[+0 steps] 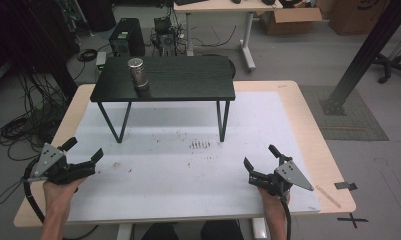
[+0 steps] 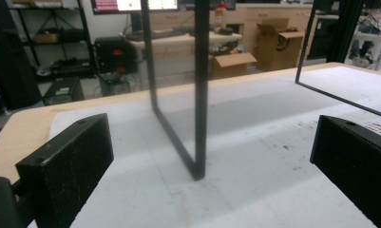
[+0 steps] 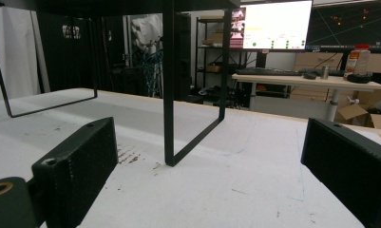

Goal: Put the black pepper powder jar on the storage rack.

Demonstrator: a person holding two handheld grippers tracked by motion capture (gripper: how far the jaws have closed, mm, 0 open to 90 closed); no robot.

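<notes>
High view: left gripper point(image 1: 85, 150) and right gripper point(image 1: 260, 156) rested low on the white counter point(image 1: 188, 170), jaws wide, both empty. 1 metal canister point(image 1: 137, 73) stood upright on the small black stand point(image 1: 188, 80), well apart from both.
Left gripper view: jaws wide; stand leg point(image 2: 200, 95) ahead.
Right gripper view: jaws wide; stand leg point(image 3: 168, 95) ahead.

Metal cup point(image 1: 137, 73) upright on black stand point(image 1: 188, 80)

Grey floor point(image 1: 298, 55), tangled cables point(image 1: 23, 125), cardboard boxes point(image 1: 288, 20), far desk point(image 1: 223, 6).
</notes>
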